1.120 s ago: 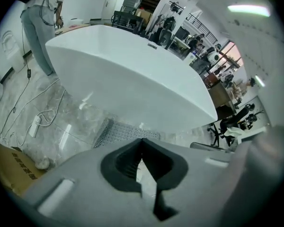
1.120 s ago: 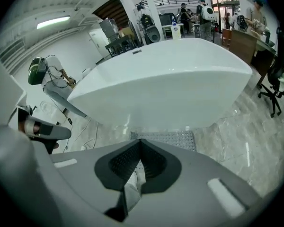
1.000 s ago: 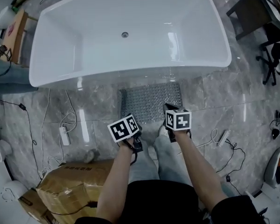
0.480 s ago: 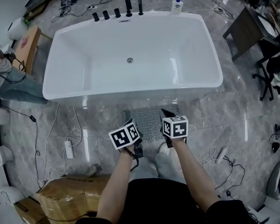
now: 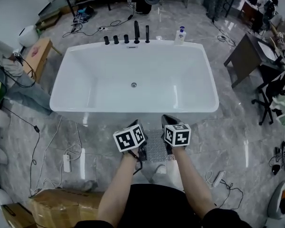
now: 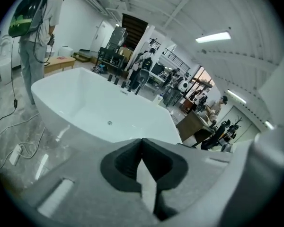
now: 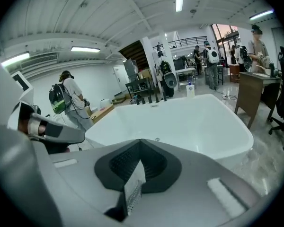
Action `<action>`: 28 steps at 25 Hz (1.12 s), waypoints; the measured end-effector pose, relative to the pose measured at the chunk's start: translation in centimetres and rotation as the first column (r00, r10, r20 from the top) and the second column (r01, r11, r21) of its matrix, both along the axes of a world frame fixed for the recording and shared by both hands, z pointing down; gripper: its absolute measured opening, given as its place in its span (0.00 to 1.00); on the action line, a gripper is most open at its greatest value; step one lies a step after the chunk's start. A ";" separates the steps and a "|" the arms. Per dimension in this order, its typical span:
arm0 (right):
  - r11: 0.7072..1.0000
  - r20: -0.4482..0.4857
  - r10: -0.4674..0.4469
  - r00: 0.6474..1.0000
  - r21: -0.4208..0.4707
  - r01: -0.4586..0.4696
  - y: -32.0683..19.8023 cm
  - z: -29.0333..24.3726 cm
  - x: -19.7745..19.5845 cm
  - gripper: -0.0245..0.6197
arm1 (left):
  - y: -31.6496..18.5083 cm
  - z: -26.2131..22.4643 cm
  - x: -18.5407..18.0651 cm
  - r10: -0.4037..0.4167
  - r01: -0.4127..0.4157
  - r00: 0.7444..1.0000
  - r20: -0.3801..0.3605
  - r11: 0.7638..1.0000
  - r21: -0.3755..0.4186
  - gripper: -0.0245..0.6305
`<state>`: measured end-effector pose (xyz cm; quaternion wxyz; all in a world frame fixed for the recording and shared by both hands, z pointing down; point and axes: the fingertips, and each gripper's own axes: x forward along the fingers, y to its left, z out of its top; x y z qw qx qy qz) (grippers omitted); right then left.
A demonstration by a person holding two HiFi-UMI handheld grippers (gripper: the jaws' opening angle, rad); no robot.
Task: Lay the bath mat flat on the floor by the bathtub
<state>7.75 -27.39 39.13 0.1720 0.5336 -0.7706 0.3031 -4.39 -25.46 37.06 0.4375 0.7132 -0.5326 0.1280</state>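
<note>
The grey see-through studded bath mat point(image 5: 156, 148) hangs off the floor between my two grippers, in front of the white bathtub point(image 5: 133, 109). My left gripper point(image 5: 142, 150) is shut on one edge of it, and a pale sliver of mat point(image 6: 147, 189) shows pinched between the jaws. My right gripper point(image 5: 166, 122) is shut on the other edge, with a studded strip of mat point(image 7: 132, 191) between its pads. Most of the mat is hidden behind the marker cubes and my arms. Both gripper views look over the tub point(image 6: 109, 112) point(image 7: 189, 117).
Black taps point(image 5: 128, 37) and a bottle point(image 5: 180, 33) stand on the tub's far rim. A cardboard box point(image 5: 61, 205) and a power strip point(image 5: 66, 163) with cables lie at left. A dark table point(image 5: 249, 56) and office chair point(image 5: 275, 94) are at right; a person point(image 5: 14, 75) stands at left.
The head view has pulled back and up, so the tub sits farther off. Both grippers kept their hold, and the mat, spread wide before the tub earlier, now shows only as a small patch between them.
</note>
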 end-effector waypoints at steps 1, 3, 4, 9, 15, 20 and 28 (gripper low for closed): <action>1.000 0.000 -0.003 1.000 0.024 0.003 -0.5 -1.1 0.1 0.05 | -0.4 -1.0 0.3 0.002 -0.002 1.000 -0.002 1.000 0.022 0.05; 0.997 -0.007 -0.014 1.000 0.072 0.015 -1.4 -3.3 0.4 0.05 | -1.2 -2.7 0.8 0.005 -0.004 1.000 -0.006 0.998 0.064 0.05; 0.995 -0.011 -0.020 1.000 0.096 0.021 -1.8 -4.3 0.5 0.05 | -1.5 -3.5 1.0 0.005 -0.005 1.000 -0.005 0.996 0.084 0.05; 0.977 -0.002 -0.042 0.999 0.210 0.041 -3.8 -9.9 0.5 0.05 | -3.3 -8.2 1.2 -0.003 0.007 1.000 -0.019 0.984 0.179 0.05; 0.934 -0.020 -0.070 0.997 0.350 0.072 -5.0 -17.0 0.5 0.05 | -5.1 -14.8 2.3 0.013 -0.005 1.000 -0.022 0.946 0.323 0.05; 0.878 -0.046 -0.088 0.995 0.468 0.099 -5.4 -22.9 0.2 0.05 | -5.8 -19.9 2.7 0.026 -0.031 0.999 0.019 0.901 0.433 0.05; 0.772 -0.102 -0.076 0.992 0.623 0.123 -4.8 -31.0 0.5 0.05 | -6.2 -26.9 3.5 0.032 -0.078 0.996 0.089 0.808 0.584 0.05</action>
